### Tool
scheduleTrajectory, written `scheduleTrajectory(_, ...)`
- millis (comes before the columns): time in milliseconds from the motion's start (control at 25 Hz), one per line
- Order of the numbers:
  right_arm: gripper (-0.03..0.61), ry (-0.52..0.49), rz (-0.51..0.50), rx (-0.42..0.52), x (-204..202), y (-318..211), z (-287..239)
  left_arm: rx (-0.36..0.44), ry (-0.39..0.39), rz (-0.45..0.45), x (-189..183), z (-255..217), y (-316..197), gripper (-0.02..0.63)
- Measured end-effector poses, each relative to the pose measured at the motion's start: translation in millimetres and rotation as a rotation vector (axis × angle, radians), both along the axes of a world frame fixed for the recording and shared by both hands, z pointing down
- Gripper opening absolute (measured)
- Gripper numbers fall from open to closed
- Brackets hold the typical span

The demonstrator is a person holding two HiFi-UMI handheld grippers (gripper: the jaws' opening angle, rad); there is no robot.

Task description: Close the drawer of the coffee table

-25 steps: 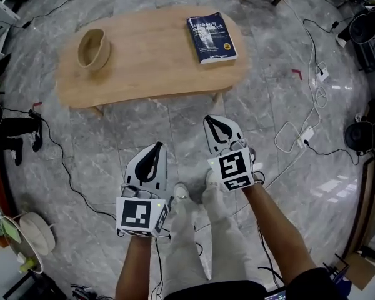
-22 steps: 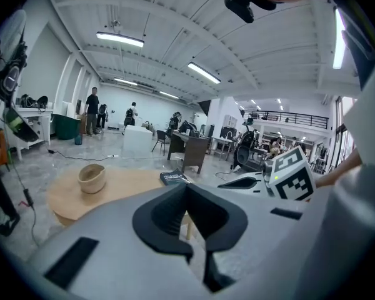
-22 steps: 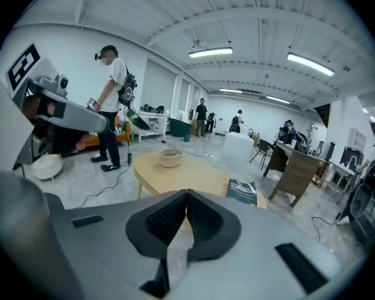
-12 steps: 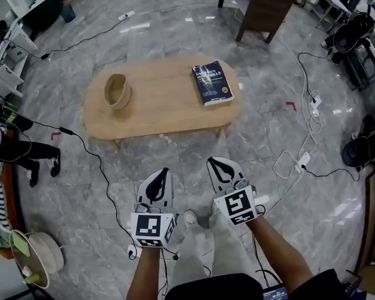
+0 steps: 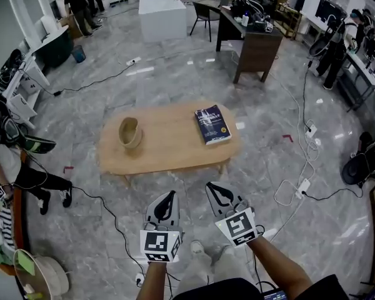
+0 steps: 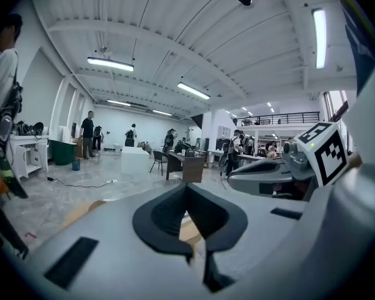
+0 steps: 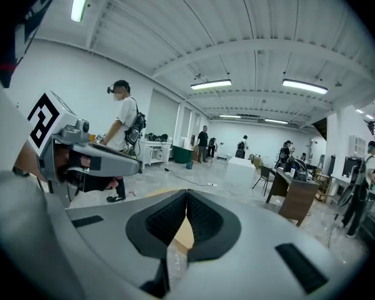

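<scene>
The oval wooden coffee table point(image 5: 169, 152) stands on the marble floor ahead of me. On it are a tan bowl point(image 5: 130, 132) at the left and a dark blue book point(image 5: 212, 125) at the right. No drawer shows on the table's near side. My left gripper point(image 5: 169, 195) and right gripper point(image 5: 211, 187) hover side by side over the floor, well short of the table, both shut on nothing. In the left gripper view the left gripper point(image 6: 186, 187) has its jaws closed, with a strip of table showing past them. The right gripper point(image 7: 186, 196) looks the same.
Black and white cables point(image 5: 94, 199) and power strips point(image 5: 303, 185) lie on the floor on both sides. A brown desk point(image 5: 253, 45) and a white block point(image 5: 162, 16) stand behind the table. A seated person's legs point(image 5: 40, 186) are at the left, and a white bucket point(image 5: 40, 277) is at the bottom left.
The head view has tilted up and drawn back, so the table looks smaller and farther and more of the room shows. Both grippers stay shut, side by side, lower in the frame.
</scene>
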State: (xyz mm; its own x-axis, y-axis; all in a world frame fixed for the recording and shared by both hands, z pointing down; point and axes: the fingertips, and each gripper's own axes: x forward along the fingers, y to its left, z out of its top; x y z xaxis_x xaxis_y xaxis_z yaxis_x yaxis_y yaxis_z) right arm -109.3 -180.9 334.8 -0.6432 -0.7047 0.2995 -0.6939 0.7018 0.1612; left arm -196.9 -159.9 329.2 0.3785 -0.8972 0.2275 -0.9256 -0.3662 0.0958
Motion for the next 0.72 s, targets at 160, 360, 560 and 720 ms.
scheduleTrajectory(160, 0.02, 0.008, -0.032, 0.037, 1, 9, -18, 0.026, -0.01, 0.053, 13, -16, 8, -0.002)
scheduleTrajectory(360, 0.02, -0.023, -0.04, 0.074, 11, 19, -48, 0.057, -0.01, 0.047, 23, -37, 19, -0.002)
scheduleTrajectory(560, 0.02, -0.059, -0.049, 0.096, 26, 34, -76, 0.091, -0.009, 0.046, 42, -62, 35, -0.002)
scheduleTrajectory(720, 0.02, -0.096, -0.051, 0.109, 42, 57, -97, 0.11, -0.009, 0.053, 61, -80, 59, -0.002)
